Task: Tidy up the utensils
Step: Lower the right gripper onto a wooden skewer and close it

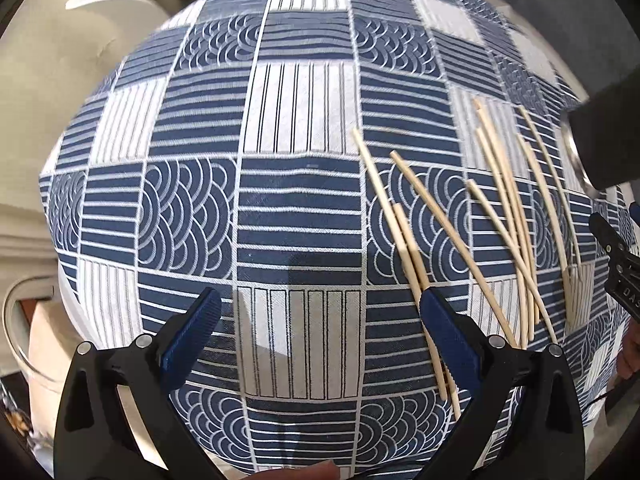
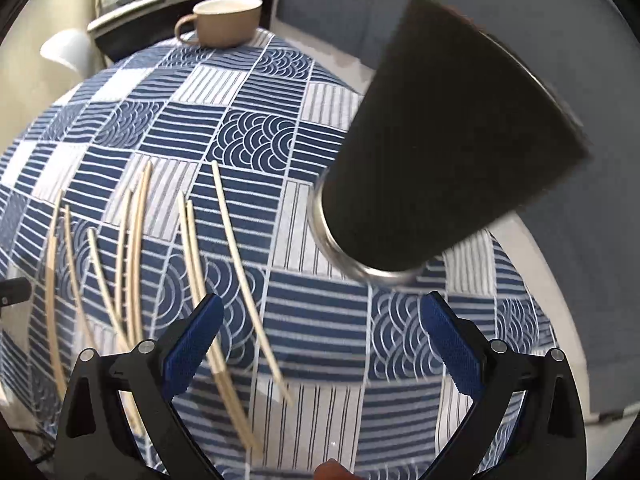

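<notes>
Here, wooden chopsticks (image 1: 500,240) lie scattered on a blue patterned tablecloth (image 1: 280,208). Both the left gripper (image 1: 320,328) and right gripper (image 2: 320,332) gape wide, empty. A dark cup (image 2: 440,140) stands just ahead.

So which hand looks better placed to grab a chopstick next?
Probably the left gripper: it is open and low, with the chopsticks beside its right finger. The right gripper, also open, faces the black cup.

Blue-white patterned tablecloth (image 1: 304,184); pale chopsticks (image 1: 448,224); black cup (image 2: 448,140).
</notes>
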{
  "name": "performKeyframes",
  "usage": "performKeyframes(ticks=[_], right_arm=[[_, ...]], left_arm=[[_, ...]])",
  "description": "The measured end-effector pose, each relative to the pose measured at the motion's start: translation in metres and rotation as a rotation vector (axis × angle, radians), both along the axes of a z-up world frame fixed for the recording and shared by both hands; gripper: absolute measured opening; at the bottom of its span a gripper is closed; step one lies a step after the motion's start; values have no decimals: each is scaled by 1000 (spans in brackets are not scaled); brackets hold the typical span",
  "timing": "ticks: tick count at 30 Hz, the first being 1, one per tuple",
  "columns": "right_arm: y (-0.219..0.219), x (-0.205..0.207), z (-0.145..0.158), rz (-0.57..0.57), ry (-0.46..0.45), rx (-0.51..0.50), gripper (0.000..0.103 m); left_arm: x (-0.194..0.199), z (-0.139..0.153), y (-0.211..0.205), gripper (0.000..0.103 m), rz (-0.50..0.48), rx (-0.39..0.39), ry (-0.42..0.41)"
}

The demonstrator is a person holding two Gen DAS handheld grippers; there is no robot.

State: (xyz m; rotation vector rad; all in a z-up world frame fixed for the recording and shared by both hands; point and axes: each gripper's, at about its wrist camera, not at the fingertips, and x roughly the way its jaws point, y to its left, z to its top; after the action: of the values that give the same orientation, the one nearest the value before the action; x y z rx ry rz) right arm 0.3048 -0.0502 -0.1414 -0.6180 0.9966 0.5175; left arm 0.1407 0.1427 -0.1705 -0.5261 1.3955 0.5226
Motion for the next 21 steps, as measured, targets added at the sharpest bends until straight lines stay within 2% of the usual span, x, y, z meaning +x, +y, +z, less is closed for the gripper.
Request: performKeyframes(ticks=[5, 8, 14, 18, 21], right_arm=[[12, 16, -18, 48, 21, -35, 95], [12, 25, -27, 42, 71, -23, 95], [14, 24, -38, 53, 77, -16, 95], [13, 37, -47, 16, 168, 16, 95], [13, 42, -51, -11, 186, 25, 95]], left_arm=[[7, -17, 3, 97, 53, -47, 42], [11, -17, 1, 98, 44, -38, 37], [24, -19, -7, 99, 66, -3, 72], [22, -24, -15, 99, 101, -5, 74], [16, -25, -17, 99, 102, 2, 65]])
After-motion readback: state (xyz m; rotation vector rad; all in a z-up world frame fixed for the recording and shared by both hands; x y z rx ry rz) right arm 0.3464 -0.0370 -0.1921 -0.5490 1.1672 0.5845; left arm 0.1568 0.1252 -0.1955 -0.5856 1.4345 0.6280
